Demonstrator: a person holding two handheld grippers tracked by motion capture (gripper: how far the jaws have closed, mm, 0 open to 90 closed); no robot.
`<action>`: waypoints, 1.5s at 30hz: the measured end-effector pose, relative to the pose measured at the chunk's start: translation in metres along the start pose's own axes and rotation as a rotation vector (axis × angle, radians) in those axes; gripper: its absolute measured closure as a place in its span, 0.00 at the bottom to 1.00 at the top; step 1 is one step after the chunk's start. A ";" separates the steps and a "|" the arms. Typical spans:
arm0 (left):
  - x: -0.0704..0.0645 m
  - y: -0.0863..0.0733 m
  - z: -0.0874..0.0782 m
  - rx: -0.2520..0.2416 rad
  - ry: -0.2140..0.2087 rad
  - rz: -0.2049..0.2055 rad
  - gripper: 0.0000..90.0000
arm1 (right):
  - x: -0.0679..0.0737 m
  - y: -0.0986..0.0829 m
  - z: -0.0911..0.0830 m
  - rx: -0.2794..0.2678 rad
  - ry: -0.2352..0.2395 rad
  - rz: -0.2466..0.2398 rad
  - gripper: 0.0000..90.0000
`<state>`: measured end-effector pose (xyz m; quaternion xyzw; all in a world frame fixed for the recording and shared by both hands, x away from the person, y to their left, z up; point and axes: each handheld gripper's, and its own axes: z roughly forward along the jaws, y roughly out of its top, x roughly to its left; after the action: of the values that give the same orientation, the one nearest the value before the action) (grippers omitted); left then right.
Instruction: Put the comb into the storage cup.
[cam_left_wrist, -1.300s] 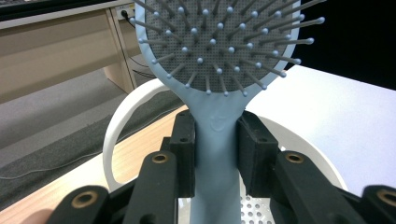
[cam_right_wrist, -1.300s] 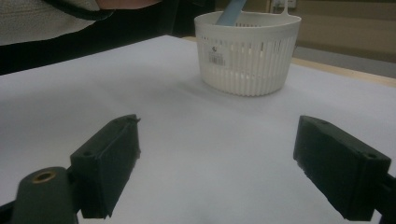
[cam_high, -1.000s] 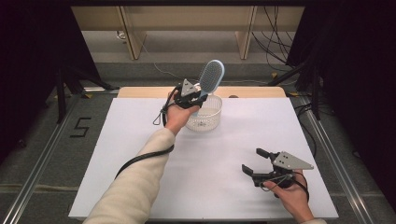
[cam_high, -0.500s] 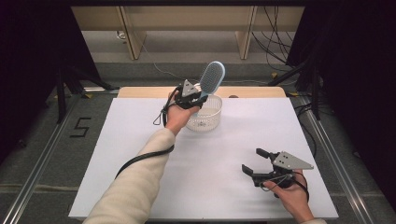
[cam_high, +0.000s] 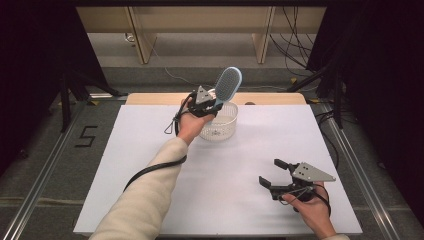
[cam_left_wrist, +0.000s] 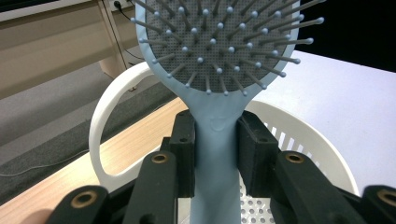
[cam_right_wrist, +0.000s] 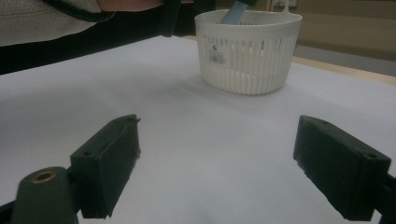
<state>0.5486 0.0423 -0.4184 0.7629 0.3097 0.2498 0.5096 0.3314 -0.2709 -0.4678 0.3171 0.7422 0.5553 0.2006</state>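
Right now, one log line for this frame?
left tool: shut on hairbrush handle | brush end in basket | right tool: open, idle near table

- hairbrush (cam_left_wrist: 215, 121): smooth matt pale-blue plastic, grey mesh pad, ball-tipped pins
- basket (cam_right_wrist: 247, 51): white slotted plastic, slight sheen
- my jaws: matt black plastic, brass-looking inserts
- table (cam_high: 240, 165): matt white sheet over a wood edge

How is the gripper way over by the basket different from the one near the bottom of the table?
The left gripper is shut on the blue hairbrush, holding it by the handle over the white basket; the right gripper is open and holds nothing. The left one is raised at the table's far side; the right one sits low over the white table, near the person. Both have black jaws and a grey plate on top.
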 end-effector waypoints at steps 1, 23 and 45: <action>0.000 0.000 0.000 0.001 0.001 -0.001 0.77 | 0.000 0.000 0.000 -0.001 0.000 -0.002 0.17; -0.001 -0.005 0.004 0.027 0.002 0.003 0.77 | 0.000 0.000 0.000 -0.003 0.000 0.002 0.17; -0.002 -0.007 0.007 0.062 -0.009 0.016 0.77 | 0.000 0.000 0.000 -0.005 0.005 0.002 0.17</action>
<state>0.5502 0.0383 -0.4270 0.7819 0.3086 0.2409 0.4852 0.3317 -0.2709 -0.4681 0.3158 0.7412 0.5580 0.1989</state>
